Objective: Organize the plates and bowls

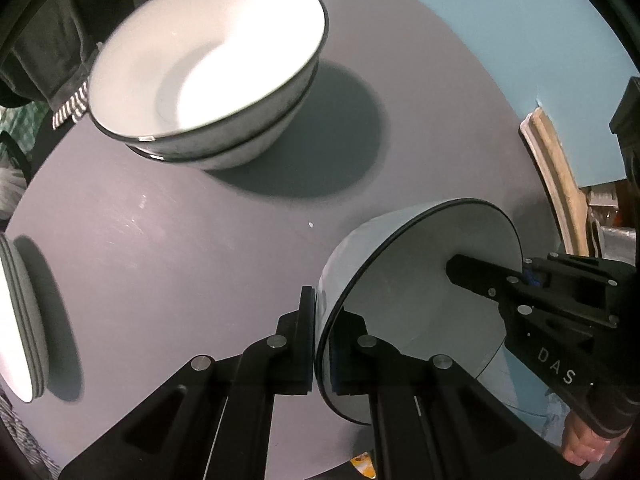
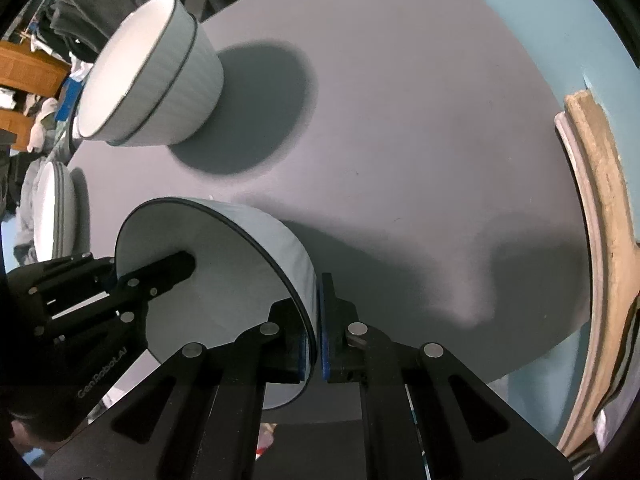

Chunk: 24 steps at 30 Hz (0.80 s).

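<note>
now | left claw [image 1: 320, 344] clenched on bowl [image 1: 420, 280] rim | right claw [image 2: 316, 332] clenched on opposite rim

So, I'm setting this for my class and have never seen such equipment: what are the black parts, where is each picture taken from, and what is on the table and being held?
No robot here: a person holds a two-fingered claw in each hand, with a camera on each looking along its fingers. One picture is from the left claw, the other from the right claw. Both are shut on opposite sides of the rim of one white bowl, each with one finger inside and one outside. On the grey round table sit two stacked bowls and, at its edge, a stack of plates.
</note>
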Tool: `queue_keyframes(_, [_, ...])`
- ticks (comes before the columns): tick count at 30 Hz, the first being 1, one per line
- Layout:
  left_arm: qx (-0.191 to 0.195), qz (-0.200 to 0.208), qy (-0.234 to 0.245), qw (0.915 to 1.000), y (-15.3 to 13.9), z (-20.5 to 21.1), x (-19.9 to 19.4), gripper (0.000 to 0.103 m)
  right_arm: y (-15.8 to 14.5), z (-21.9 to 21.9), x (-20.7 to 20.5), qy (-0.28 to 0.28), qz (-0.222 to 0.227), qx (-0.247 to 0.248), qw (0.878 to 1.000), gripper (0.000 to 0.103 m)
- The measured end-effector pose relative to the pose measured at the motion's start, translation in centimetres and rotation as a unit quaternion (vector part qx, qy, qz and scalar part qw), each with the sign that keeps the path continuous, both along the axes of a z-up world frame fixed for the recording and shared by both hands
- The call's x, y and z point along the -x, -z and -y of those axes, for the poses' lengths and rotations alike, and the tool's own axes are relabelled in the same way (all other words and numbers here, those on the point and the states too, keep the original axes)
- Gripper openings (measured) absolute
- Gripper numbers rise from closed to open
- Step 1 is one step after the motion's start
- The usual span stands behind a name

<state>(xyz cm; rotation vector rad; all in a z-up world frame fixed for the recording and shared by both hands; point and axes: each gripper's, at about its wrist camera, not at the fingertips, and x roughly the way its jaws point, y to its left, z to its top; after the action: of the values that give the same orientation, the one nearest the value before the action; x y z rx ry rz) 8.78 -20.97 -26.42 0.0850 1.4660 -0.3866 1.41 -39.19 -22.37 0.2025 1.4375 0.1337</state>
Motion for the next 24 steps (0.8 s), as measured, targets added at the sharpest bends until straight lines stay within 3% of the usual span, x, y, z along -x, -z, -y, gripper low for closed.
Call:
queue_keyframes(3, [0.005, 0.007, -0.004, 1.0, -1.1, -0.5, -0.7, 0.005, -1.5, 2.2, 1.0, 0.0, 0.008, 0.0, 1.0, 0.005])
queue_keyframes(13, [0.014, 0.051, -0.019, 0.9984, -5.4, -1.8, -2.4, 0.005, -5.7, 2.4, 0.0, -0.005, 0.043, 0.005, 0.999, 0.006])
queue_keyframes(15, [0.014, 0.062, -0.023, 0.9977, -6.3, -3.0, -1.5, 0.005, -6.0, 1.7, -0.5, -0.008, 0.05, 0.005, 0.999, 0.006])
queue_keyframes(24, [0.018, 0.09, -0.051, 0.9944, -8.7, -4.3, -5.4, 0.005, -7.7, -1.5, -2.9, -0.034, 0.079, 0.013, 0.996, 0.006])
